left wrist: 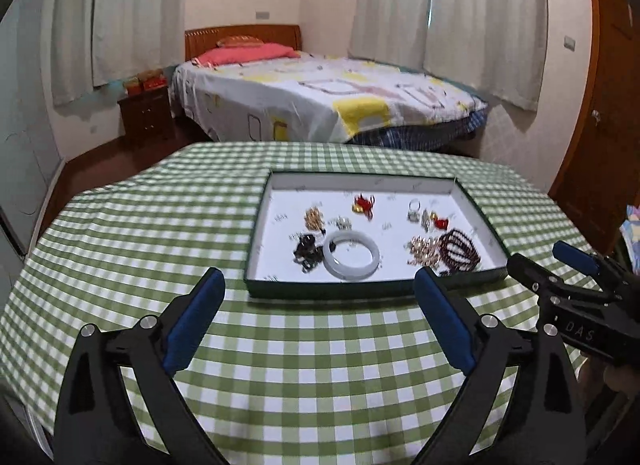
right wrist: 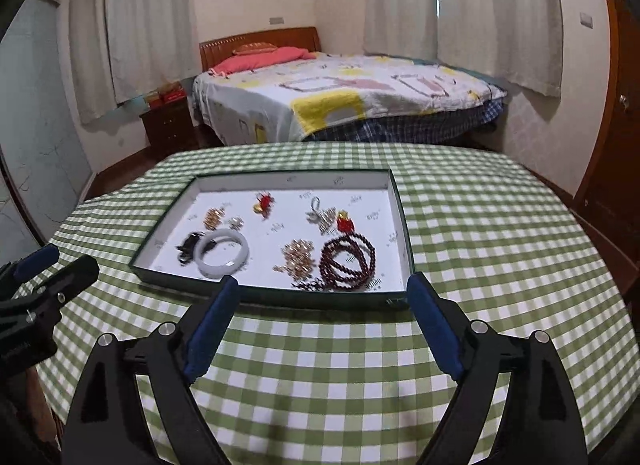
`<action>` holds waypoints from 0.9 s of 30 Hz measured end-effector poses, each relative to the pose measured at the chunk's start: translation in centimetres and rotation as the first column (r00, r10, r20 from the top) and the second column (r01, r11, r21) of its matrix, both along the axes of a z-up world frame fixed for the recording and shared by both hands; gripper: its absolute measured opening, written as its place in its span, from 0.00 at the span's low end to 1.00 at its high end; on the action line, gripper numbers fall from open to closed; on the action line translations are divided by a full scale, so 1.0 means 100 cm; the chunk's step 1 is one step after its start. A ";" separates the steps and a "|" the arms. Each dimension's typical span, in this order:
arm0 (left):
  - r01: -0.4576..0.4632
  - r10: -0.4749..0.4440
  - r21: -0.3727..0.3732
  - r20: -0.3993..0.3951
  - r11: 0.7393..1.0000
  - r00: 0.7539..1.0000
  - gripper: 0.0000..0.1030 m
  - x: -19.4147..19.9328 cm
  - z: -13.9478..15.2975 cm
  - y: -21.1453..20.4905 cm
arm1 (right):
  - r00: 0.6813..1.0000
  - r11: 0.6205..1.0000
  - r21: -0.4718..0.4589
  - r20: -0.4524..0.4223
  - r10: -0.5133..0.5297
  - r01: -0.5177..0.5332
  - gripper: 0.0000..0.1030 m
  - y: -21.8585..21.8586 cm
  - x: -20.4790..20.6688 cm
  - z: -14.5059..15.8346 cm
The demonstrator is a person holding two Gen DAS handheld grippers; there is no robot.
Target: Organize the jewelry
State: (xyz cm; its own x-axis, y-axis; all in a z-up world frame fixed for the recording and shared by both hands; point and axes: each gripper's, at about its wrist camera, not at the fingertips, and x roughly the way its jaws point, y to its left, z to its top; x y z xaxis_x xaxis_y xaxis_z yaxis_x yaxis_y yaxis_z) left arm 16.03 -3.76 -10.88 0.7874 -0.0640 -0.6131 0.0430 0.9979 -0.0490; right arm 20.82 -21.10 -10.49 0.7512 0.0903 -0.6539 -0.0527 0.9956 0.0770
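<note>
A shallow dark green tray point(left wrist: 328, 290) point(right wrist: 280, 299) with a white floor sits on the checked table. In it lie a white bangle point(left wrist: 351, 259) point(right wrist: 221, 251), a dark red bead strand point(left wrist: 460, 252) point(right wrist: 347, 261), a gold chain pile point(left wrist: 422, 250) point(right wrist: 298, 257), black beads point(left wrist: 307, 251) point(right wrist: 187, 246), red and gold charms point(left wrist: 363, 205) point(right wrist: 263, 203) and silver pieces point(left wrist: 416, 211) point(right wrist: 320, 215). My left gripper point(left wrist: 320, 289) is open and empty just before the tray's near edge. My right gripper point(right wrist: 323, 289) is open and empty at the tray's near right corner.
A green and white checked cloth point(left wrist: 304, 345) point(right wrist: 320, 365) covers the round table. A bed point(left wrist: 328, 97) point(right wrist: 344, 97) stands beyond it, with a dark nightstand point(left wrist: 146, 115) at the left and a wooden door point(left wrist: 600, 105) at the right. Each gripper shows at the side of the other's view.
</note>
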 end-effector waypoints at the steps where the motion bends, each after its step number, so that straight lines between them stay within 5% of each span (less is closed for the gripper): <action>1: -0.007 0.007 -0.003 0.007 1.000 1.000 0.91 -0.004 0.006 0.001 | 1.000 1.000 0.000 0.008 0.005 -0.005 0.81 0.001 -0.003 0.004; 27: -0.040 0.038 0.015 0.152 0.999 0.988 0.95 -0.057 0.081 0.003 | 0.983 1.000 -0.015 0.184 0.019 -0.017 0.82 -0.003 -0.057 0.081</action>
